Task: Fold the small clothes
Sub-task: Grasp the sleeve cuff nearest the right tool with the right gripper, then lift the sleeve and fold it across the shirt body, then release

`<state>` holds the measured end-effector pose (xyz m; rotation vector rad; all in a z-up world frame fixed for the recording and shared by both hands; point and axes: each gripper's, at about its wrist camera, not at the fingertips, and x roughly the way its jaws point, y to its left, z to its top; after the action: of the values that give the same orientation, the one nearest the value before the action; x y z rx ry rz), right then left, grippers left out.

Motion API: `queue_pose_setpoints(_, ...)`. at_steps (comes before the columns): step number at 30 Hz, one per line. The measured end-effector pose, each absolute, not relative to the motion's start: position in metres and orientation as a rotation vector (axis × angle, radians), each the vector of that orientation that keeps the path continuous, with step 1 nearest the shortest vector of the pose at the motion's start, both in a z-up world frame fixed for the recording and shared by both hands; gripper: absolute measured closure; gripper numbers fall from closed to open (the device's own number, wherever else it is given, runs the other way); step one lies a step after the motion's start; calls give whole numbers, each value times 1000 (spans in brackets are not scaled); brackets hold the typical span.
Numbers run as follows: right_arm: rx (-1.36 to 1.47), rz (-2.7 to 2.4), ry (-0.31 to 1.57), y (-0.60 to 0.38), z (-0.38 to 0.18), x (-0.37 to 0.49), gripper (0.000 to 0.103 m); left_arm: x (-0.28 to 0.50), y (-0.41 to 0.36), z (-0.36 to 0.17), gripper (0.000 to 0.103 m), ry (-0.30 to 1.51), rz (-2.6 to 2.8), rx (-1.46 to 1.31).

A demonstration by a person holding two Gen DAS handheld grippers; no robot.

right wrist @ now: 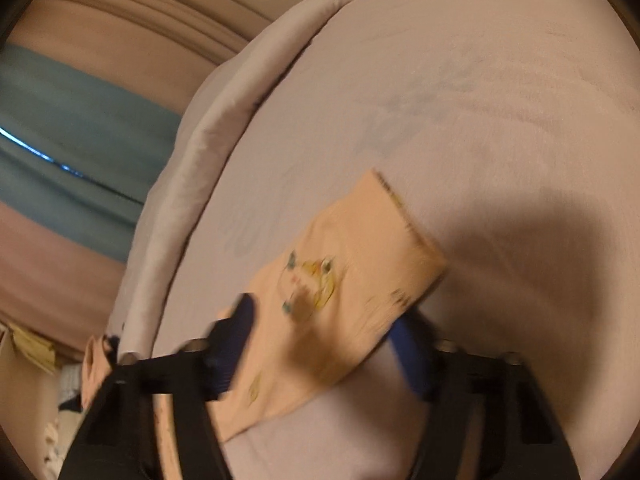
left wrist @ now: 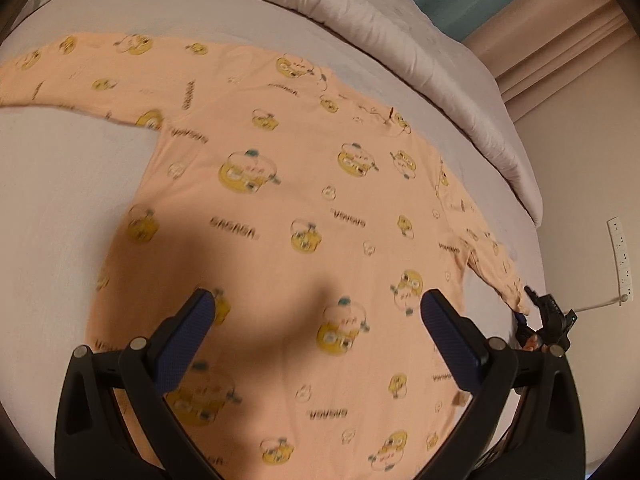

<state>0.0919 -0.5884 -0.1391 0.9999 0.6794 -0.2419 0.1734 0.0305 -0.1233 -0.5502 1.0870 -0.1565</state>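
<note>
One peach long-sleeved shirt (left wrist: 304,216) lies face-up and spread flat on the bed (left wrist: 60,184), both sleeves stretched outward; a rolled duvet (left wrist: 360,12) runs along the far edge. The left gripper (left wrist: 318,316) hovers above the hem area with its fingers (left wrist: 192,332) released and wide apart, holding nothing. The right gripper (right wrist: 324,348) is at the end of the right sleeve (right wrist: 344,280), whose cuff lies between its two blue fingers (right wrist: 236,344). Motion blur hides whether the pads actually press the cloth, so a firm grasp cannot be confirmed.

Risks, as judged: if the hold on the cuff is shallow, the sleeve may slip out when drawn across the body, leaving a crooked fold. Pulling too hard could drag the whole shirt over the sheet and wrinkle it, since the left gripper pins nothing down.

Count: one shirt, two sleeves, two grippers, one duvet, one wall socket strip (left wrist: 620,256).
</note>
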Motion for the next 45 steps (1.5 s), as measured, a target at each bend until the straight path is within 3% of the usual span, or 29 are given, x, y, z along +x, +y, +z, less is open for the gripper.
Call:
queue_pose_setpoints(1, 997, -248, 681, -589, -140, 92, 67, 178, 29, -124, 0, 1086, -158, -550)
queue_pose_setpoints(3, 984, -276, 687, -592, -140, 90, 93, 183, 27, -124, 0, 1083, -163, -550)
queue_pose_setpoints(11, 717, -133, 624, -544, -83, 101, 95, 191, 36, -125, 0, 1075, -169, -571)
queue_pose_setpoints(16, 447, 125, 606, -436, -13, 123, 96, 185, 60, -114, 0, 1031, -145, -617)
queue_pose_setpoints(23, 171, 351, 594, -280, 32, 165, 96, 154, 115, -100, 0, 960, -63, -643)
queue_pose_setpoints(31, -117, 524, 614, -127, -10, 160, 96, 137, 167, -109, 0, 943, 6, -726)
queue_pose_setpoints(39, -221, 561, 727, -70, -67, 175, 95, 137, 186, -112, 0, 952, 29, -738)
queue_pose_setpoints(40, -217, 575, 726, -61, -67, 178, 92, 138, 186, -111, 0, 952, 28, -739)
queue_pose_setpoints(41, -213, 587, 743, -54, -69, 181, 74, 139, 186, -110, 0, 951, 25, -740)
queue_pose_setpoints(42, -197, 606, 790, -51, -69, 185, 44, 141, 185, -108, 0, 946, 20, -741)
queue_pose_setpoints(43, -163, 635, 825, -50, -70, 184, 34, 143, 185, -107, 0, 940, 15, -743)
queue_pose_setpoints(45, -44, 760, 824, -68, -61, 177, 32, 149, 183, -103, 0, 918, -8, -748)
